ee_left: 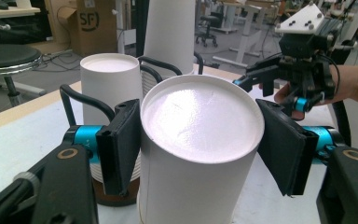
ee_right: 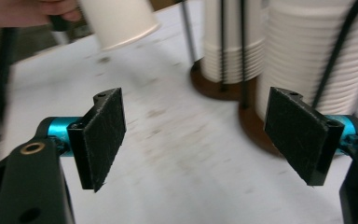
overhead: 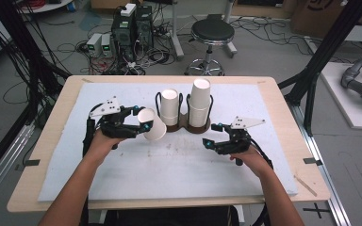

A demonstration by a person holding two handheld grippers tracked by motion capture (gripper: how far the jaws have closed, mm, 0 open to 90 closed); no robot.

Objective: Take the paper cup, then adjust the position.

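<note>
My left gripper (overhead: 143,124) is shut on a white paper cup (overhead: 152,123), held tilted just above the white mat, left of the holder. In the left gripper view the cup's flat base (ee_left: 200,116) faces the camera, with both pads (ee_left: 121,144) against its sides. A brown wire holder (overhead: 188,126) carries a shorter cup stack (overhead: 170,107) and a taller cup stack (overhead: 200,102). My right gripper (overhead: 210,136) stands open over the mat in front and to the right of the holder. Nothing lies between its pads (ee_right: 103,135). The held cup (ee_right: 119,21) hangs beyond them at upper left.
The white mat (overhead: 169,165) covers most of the wooden table (overhead: 52,141). On the floor behind the table stand a black stool (overhead: 211,35), computer towers (overhead: 132,28) and tangled cables. A black frame post (overhead: 320,56) rises at the right.
</note>
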